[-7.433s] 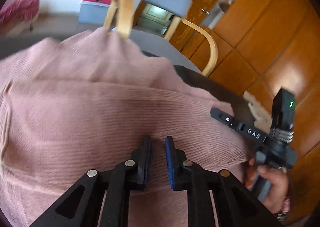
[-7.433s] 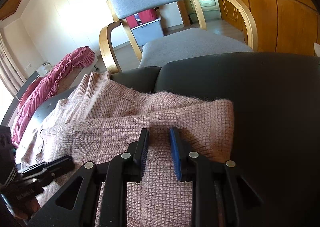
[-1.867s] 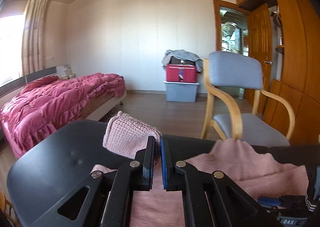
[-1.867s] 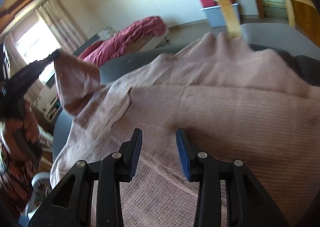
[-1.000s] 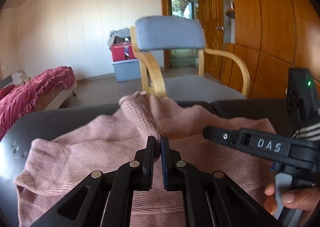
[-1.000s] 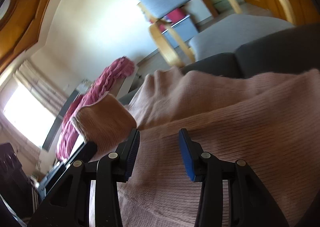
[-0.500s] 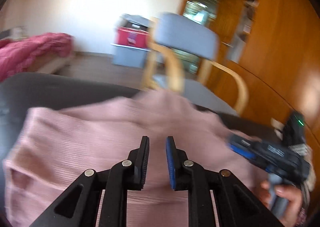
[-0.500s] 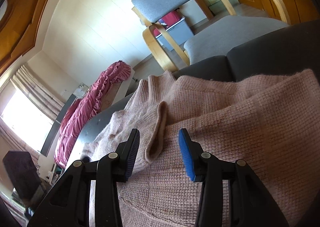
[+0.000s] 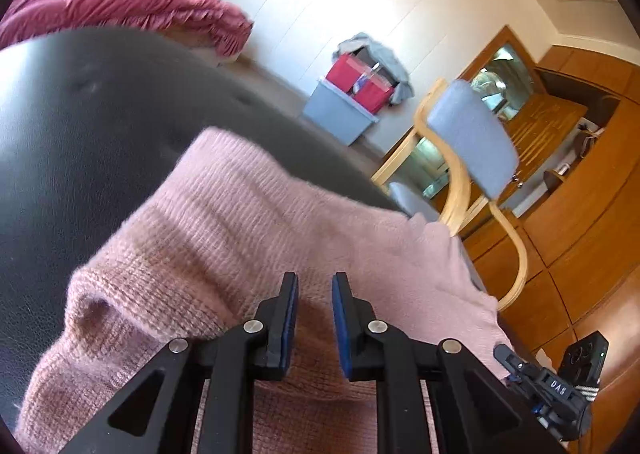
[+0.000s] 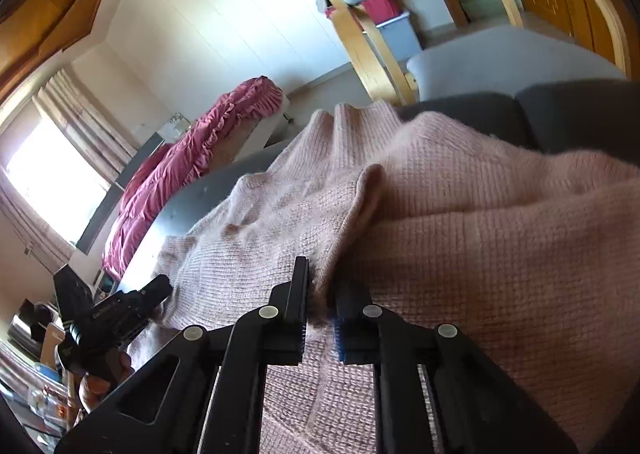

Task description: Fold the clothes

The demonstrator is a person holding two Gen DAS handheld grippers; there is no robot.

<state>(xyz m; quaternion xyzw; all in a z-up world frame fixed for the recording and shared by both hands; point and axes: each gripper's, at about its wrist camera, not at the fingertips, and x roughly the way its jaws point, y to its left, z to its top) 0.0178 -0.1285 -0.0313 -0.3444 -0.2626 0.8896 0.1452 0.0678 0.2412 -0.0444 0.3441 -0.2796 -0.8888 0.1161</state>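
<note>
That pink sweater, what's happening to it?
A person is folding the pink sweater on a dark table, holding a gripper in each hand. The right gripper is closing its fingers on a fold of the knit. The left gripper hovers over the sweater, fingers slightly apart, holding nothing.

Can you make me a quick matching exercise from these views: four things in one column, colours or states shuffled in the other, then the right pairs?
Things:
1. sweater
2. chair back pad
3. bedspread
4. right gripper

Colours or states:
A. grey-blue
B. closing on a knit fold
C. dusty pink, lying on the dark sofa
D. crimson, ruffled

Pairs: 1-C, 2-A, 3-D, 4-B
</note>
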